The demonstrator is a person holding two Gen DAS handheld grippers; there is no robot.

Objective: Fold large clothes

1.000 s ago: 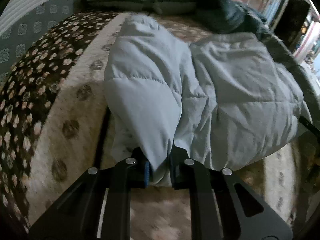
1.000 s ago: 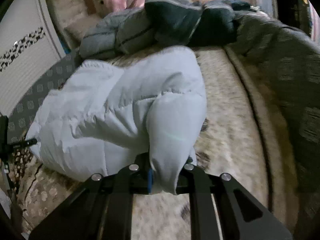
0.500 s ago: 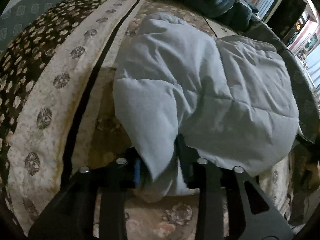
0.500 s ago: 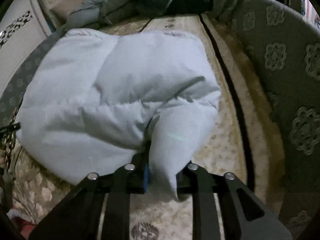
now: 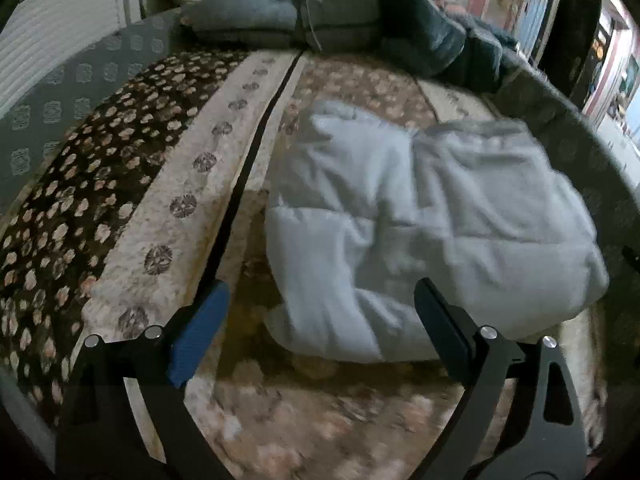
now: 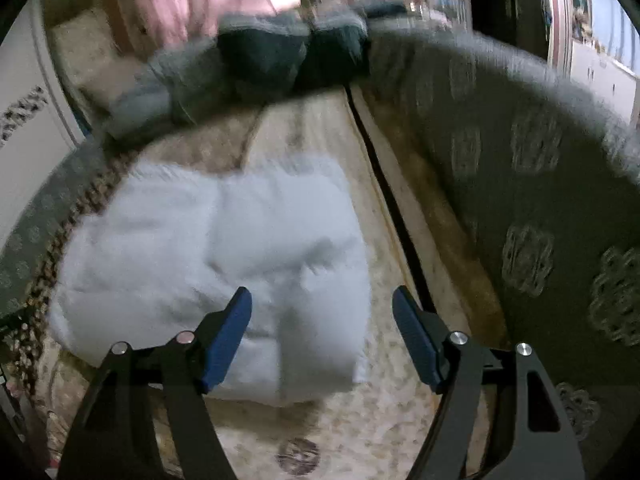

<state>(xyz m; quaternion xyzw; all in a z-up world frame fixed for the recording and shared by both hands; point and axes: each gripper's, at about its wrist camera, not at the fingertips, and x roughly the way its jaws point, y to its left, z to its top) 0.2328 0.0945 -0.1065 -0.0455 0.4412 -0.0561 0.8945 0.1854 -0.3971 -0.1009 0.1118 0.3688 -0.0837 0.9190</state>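
Both claws have let go of the pale puffer jacket (image 5: 420, 232) since a second ago: left claw (image 5: 320, 312) and right claw (image 6: 322, 320) are opening wide, empty; jacket lies folded on the bed (image 5: 160, 208) at 12 o'clock

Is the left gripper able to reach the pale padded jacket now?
Probably yes: the left gripper, jaws opening and gripping nothing, points at the pale padded jacket lying on the patterned bedspread, nothing between.

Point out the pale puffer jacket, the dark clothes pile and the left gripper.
pale puffer jacket (image 5: 432, 232), left wrist view, quilted middle.
dark clothes pile (image 5: 424, 40), left wrist view, dark padded garment.
left gripper (image 5: 320, 320), left wrist view, midway between fingertips, jaws opening, gripping nothing.
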